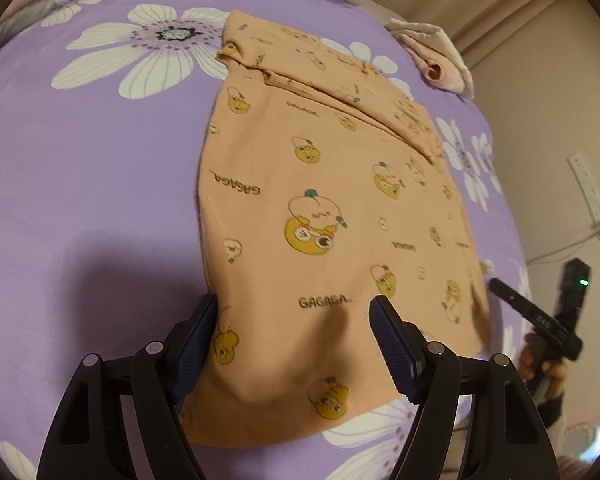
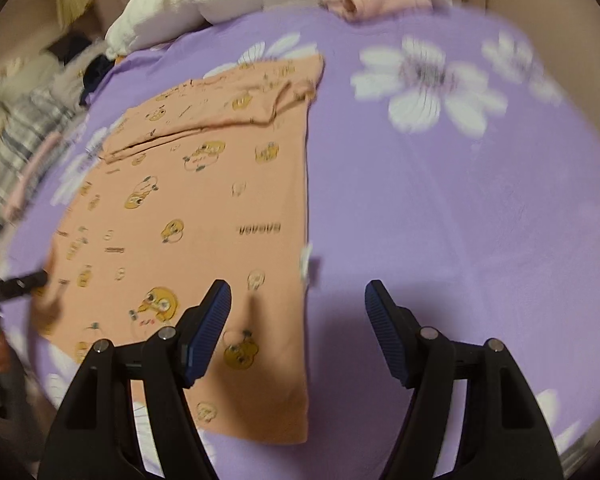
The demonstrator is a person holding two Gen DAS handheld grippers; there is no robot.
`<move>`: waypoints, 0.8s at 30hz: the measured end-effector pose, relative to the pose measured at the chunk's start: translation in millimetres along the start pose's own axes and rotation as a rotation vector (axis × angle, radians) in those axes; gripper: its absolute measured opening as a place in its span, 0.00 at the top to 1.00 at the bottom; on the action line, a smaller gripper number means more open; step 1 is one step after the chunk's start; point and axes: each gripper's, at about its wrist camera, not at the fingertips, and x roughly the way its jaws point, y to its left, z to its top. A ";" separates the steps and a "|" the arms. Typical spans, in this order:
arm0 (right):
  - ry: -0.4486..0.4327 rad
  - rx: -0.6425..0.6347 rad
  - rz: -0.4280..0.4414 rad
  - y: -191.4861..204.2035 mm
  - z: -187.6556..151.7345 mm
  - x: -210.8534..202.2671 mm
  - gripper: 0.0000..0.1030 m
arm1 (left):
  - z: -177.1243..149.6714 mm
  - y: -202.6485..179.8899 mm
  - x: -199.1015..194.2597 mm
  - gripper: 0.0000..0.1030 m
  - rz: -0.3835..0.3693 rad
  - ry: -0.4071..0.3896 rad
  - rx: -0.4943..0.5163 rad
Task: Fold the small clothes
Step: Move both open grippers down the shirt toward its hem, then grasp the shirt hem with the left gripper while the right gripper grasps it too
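A small peach garment (image 1: 320, 208) printed with yellow cartoon ducks and "GAGAGA" lies flat on the purple flowered bedsheet (image 1: 92, 184), its sleeves folded in at the far end. My left gripper (image 1: 294, 312) is open and empty, its jaws straddling the garment's near hem, just above it. In the right wrist view the same garment (image 2: 204, 216) lies to the left. My right gripper (image 2: 298, 300) is open and empty above the garment's right edge. The right gripper also shows in the left wrist view (image 1: 540, 316), off the garment's right corner.
A folded pink garment (image 1: 440, 60) lies at the far bed edge, also in the right wrist view (image 2: 376, 0). A white plush toy (image 2: 180, 8) and a pile of plaid clothes (image 2: 24, 148) sit at the far left. A wall with a power strip (image 1: 590, 188) is right.
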 end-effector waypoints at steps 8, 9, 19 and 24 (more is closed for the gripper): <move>0.053 0.175 0.307 -21.7 -14.0 14.3 0.32 | 8.3 13.5 4.8 0.28 -0.153 0.003 -0.047; 0.050 0.189 0.345 -21.4 -12.7 17.4 0.35 | 12.0 14.9 7.7 0.28 -0.178 0.005 -0.057; 0.084 0.273 0.503 -11.3 16.5 63.2 0.65 | 46.4 15.1 32.4 0.28 -0.325 0.026 -0.129; 0.109 0.283 0.541 -13.2 15.9 63.4 0.70 | 35.6 15.0 26.0 0.28 -0.323 0.037 -0.106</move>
